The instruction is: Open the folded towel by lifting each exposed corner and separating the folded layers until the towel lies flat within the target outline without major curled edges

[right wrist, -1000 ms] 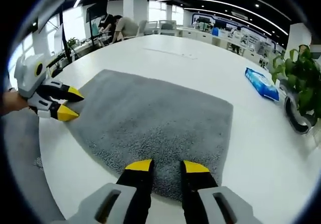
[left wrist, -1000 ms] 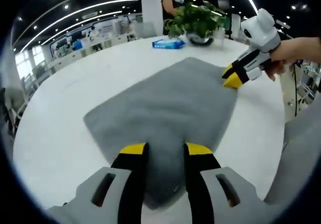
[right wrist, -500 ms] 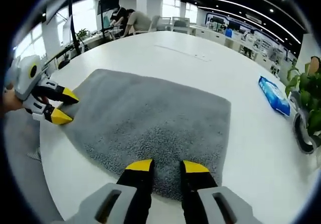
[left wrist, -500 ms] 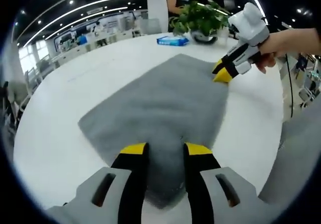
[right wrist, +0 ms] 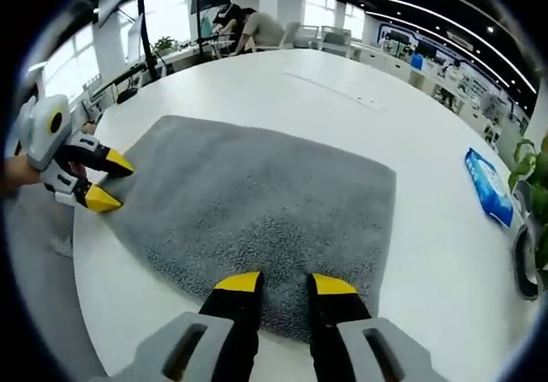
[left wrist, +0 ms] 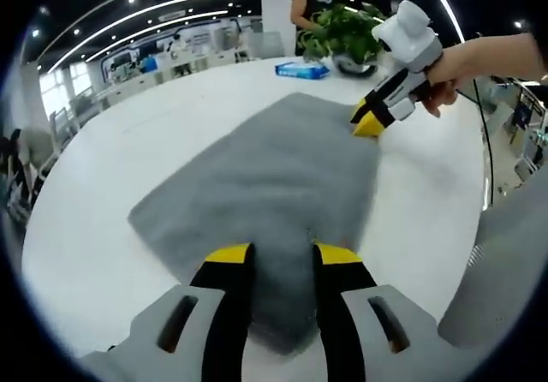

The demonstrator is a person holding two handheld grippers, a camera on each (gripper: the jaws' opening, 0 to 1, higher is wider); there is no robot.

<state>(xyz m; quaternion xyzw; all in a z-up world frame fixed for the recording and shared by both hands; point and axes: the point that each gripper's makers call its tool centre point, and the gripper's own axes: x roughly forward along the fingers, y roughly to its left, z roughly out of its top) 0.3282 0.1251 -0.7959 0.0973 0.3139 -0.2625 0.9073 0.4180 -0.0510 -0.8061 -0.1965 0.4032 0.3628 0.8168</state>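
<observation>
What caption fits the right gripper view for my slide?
Both open grippers, right and left, poised at neighbouring corners of the grey towel on the white table.

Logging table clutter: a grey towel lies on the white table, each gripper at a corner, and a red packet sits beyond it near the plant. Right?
Not quite: the packet is blue, as the left gripper view shows. The rest holds: grey towel on the white table, left gripper and right gripper each at a corner, plant nearby.
</observation>
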